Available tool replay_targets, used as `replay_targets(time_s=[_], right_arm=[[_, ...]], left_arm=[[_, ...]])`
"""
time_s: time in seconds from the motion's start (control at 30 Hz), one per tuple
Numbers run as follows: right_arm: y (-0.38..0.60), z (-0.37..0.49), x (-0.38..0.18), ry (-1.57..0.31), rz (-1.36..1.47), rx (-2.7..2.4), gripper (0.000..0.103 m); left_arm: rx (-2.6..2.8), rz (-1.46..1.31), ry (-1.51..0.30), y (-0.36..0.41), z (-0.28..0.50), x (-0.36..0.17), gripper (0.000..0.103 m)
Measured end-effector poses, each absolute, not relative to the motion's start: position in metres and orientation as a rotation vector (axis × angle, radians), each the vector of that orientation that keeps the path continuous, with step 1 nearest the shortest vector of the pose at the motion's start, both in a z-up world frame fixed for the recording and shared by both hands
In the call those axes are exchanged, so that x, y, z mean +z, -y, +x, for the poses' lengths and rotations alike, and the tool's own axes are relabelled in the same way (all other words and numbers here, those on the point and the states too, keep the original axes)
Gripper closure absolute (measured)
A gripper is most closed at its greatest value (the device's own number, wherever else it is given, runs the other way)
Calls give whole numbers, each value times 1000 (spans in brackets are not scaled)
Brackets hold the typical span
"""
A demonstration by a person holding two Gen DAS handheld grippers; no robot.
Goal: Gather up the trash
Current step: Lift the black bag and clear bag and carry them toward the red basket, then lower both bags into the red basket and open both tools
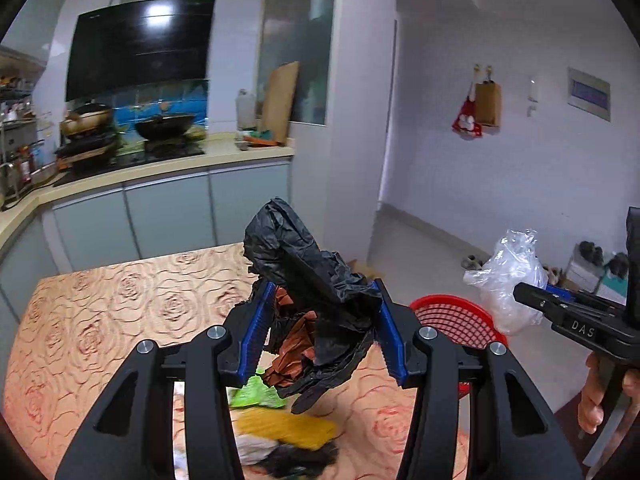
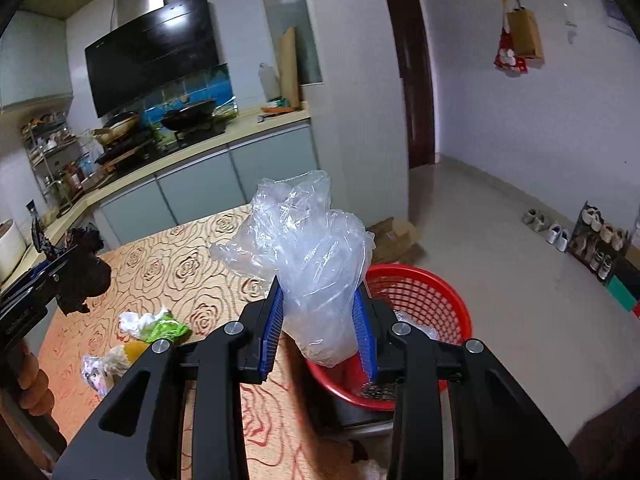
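Note:
My left gripper (image 1: 325, 300) is shut on a crumpled black plastic bag (image 1: 304, 264) with brown wrapper scraps (image 1: 294, 344) hanging under it, held above the rose-patterned table (image 1: 120, 304). My right gripper (image 2: 319, 296) is shut on a crumpled clear plastic bag (image 2: 316, 248), which hangs over the near rim of the red mesh basket (image 2: 424, 300). The left wrist view shows that clear plastic bag (image 1: 508, 272) and the right gripper at the right, above the red mesh basket (image 1: 452, 316). The right wrist view shows the black plastic bag (image 2: 82, 264) at the far left.
Loose trash lies on the table: a green wrapper (image 2: 166, 328), a white tissue (image 2: 134, 320), a yellow packet (image 1: 284, 428) and a dark clump (image 1: 296, 460). Behind it runs a kitchen counter (image 1: 168, 164) with a wok. Cardboard (image 2: 394, 236) and shoes (image 2: 556, 232) sit on the floor.

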State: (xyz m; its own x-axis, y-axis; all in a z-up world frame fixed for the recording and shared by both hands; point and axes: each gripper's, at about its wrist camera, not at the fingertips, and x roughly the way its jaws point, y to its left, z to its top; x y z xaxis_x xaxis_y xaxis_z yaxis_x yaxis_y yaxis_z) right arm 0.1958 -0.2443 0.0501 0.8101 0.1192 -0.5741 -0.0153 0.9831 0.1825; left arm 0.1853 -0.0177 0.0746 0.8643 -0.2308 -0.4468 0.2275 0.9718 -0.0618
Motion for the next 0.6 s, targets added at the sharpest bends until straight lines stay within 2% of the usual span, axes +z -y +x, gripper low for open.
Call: replay_targets(time_s=[0.6], right_arm=[[300,201,31,-655,208,-36,71]], left_arm=[[-387,29,-527,110,225,52,56]])
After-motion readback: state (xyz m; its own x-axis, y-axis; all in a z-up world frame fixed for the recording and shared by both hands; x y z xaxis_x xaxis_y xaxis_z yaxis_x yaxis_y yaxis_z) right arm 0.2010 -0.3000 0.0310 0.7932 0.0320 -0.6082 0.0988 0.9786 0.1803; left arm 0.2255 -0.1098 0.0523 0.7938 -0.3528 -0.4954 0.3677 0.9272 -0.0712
